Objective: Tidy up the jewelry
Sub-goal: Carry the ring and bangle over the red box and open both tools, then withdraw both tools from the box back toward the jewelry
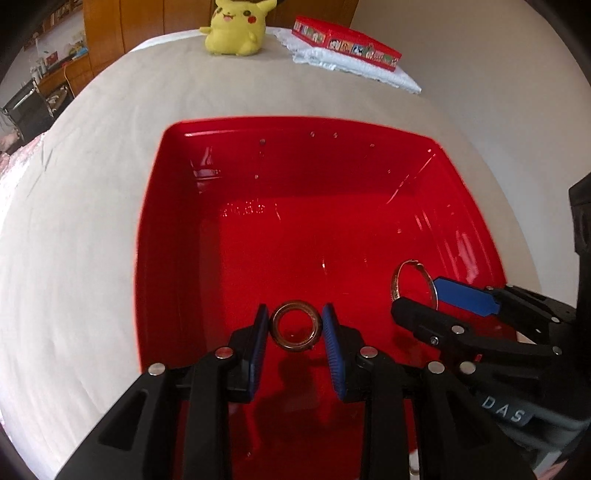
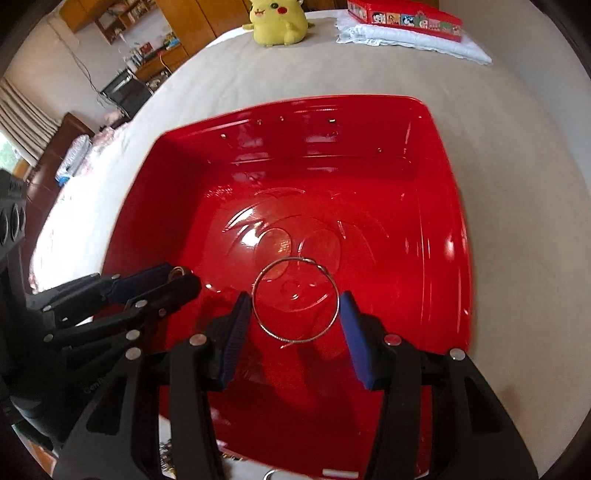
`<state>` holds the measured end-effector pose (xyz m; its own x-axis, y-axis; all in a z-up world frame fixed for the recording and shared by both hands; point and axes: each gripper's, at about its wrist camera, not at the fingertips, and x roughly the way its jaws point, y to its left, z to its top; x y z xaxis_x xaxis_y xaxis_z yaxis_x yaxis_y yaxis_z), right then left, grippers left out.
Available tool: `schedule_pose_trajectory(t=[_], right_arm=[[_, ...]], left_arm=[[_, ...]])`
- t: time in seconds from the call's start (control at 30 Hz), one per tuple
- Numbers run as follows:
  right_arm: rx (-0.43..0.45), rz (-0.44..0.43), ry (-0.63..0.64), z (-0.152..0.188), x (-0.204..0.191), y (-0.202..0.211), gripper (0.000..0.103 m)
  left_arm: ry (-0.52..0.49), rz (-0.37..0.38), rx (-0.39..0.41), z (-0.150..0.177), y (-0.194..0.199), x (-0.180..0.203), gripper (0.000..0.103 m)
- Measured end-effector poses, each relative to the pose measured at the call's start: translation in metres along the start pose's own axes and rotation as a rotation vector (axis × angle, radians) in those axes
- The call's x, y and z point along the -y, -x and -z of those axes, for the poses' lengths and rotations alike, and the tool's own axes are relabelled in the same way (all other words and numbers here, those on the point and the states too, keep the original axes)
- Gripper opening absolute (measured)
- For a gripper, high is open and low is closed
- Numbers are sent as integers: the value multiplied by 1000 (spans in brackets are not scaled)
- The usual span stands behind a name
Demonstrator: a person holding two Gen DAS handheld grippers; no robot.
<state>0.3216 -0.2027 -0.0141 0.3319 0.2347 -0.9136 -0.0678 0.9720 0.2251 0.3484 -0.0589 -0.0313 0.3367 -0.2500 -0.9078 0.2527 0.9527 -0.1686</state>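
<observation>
Both tools hang over the open red box point(image 1: 170, 236) on the bed point(image 1: 92, 184). The left hand-held gripper point(image 1: 295, 328) pinches a thick bronze ring point(image 1: 295, 326) between its blue pads; the right hand-held gripper point(image 2: 295, 306) clamps a thin silver bangle point(image 2: 295, 301). A yellow plush toy point(image 1: 236, 29) sits far back.

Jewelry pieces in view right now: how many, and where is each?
2. A thick bronze-coloured ring is held in the left gripper; a thin silver bangle is held in the right gripper, both over the red plastic tub.
</observation>
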Motion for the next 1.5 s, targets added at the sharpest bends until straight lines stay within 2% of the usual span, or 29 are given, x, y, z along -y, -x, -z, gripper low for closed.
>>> schedule_pose_trajectory(t=[0.07,0.23,0.3,0.43,0.63,0.83,0.93,1.13,1.27,1.5], right_arm=[[-2,22,14,3,-2,-3,49],[20,19,31,8,-2,4,49],[43,11,31,9,-1,13,49],[82,-19,25,14,3,34,49],[106,-46,22,39,9,63,49],[103,-76,8,75,15,81,50],[112,-94,15,96,13,89,50],[61,-132,-2,126,15,72,50],[36,-133,-22,133,19,61,50],[24,-132,-28,133,23,56,50]], left_arm=[[-3,-5,-11,0,-4,0,31],[0,37,-24,-1,1,0,37],[-5,40,-11,1,8,2,41],[-11,33,24,11,35,4,41],[-33,-49,88,50,79,3,48],[-33,-96,111,90,95,2,53],[-34,-110,118,108,95,4,55],[-10,-108,59,129,71,-2,55],[10,-115,19,125,51,-6,55],[4,-85,1,131,46,-6,54]])
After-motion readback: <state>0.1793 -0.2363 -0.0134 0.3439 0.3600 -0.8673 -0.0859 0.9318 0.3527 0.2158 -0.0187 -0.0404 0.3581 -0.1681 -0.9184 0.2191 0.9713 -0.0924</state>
